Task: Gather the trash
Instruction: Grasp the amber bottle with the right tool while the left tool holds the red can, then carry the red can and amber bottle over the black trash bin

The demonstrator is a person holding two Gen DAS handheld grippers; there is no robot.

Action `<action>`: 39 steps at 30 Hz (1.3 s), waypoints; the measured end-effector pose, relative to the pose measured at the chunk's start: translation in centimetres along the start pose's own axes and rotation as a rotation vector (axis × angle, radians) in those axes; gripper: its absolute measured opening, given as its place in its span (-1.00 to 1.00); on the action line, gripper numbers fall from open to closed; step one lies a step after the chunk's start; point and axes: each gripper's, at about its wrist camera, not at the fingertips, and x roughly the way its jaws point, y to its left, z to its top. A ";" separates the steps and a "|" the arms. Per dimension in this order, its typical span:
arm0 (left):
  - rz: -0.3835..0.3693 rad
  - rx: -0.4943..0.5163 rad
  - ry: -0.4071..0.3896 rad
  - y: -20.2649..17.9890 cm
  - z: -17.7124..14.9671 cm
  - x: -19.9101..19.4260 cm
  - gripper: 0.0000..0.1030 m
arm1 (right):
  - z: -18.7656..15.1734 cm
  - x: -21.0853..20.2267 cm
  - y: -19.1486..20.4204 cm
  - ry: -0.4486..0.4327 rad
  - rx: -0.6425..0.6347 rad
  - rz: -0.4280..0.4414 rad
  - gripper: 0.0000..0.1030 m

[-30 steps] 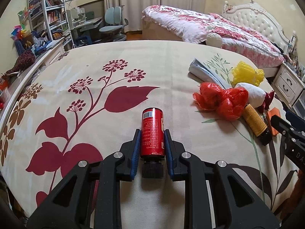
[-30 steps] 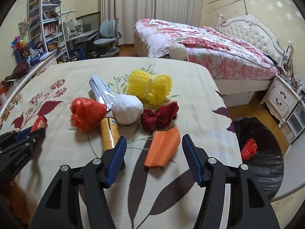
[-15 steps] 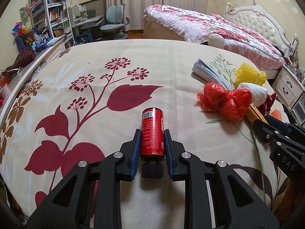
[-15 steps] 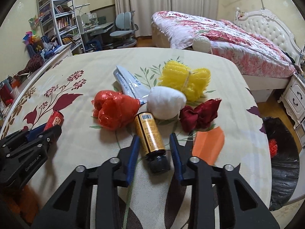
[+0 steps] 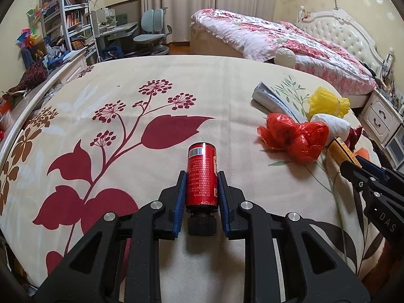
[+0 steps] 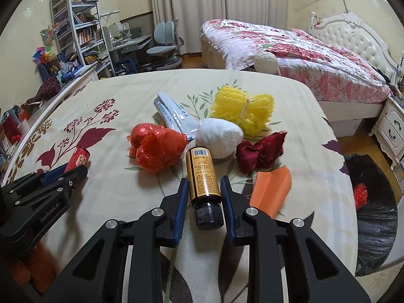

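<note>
A red bottle (image 5: 202,159) with a black cap lies on the flowered cloth of the table (image 5: 176,88), and my left gripper (image 5: 202,174) is shut on its sides. In the right wrist view a yellow-brown bottle (image 6: 202,169) with a black cap lies between the closing jaws of my right gripper (image 6: 205,179); both blue pads touch its sides. Just beyond it lie a red plastic bag (image 6: 156,149), a white wad (image 6: 218,136), yellow mesh (image 6: 242,108), a dark red wrapper (image 6: 260,154), orange paper (image 6: 271,192) and a grey pouch (image 6: 174,116).
A black trash bag (image 6: 373,214) stands open on the floor right of the table, with a red item inside. Past the table are a bed (image 6: 290,45), a white nightstand (image 6: 391,126), a desk with a chair (image 6: 164,45) and shelves (image 6: 75,32).
My right gripper swung left from the orange paper to the yellow-brown bottle and its jaws closed in on it. The left gripper kept its hold on the red bottle without moving.
</note>
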 end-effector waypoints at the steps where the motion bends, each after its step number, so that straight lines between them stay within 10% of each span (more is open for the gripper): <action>1: -0.002 0.001 -0.002 -0.1 0.0 -0.1 -0.55 | 0.0 -0.3 -0.2 -0.006 0.005 -0.001 -0.48; 16: -0.100 0.065 -0.053 -5.8 0.5 -2.8 -0.55 | -1.2 -5.7 -7.7 -0.110 0.147 -0.108 -0.48; 39: -0.335 0.338 -0.073 -25.4 1.3 -2.3 -0.55 | -5.1 -6.8 -21.9 -0.126 0.390 -0.396 -0.48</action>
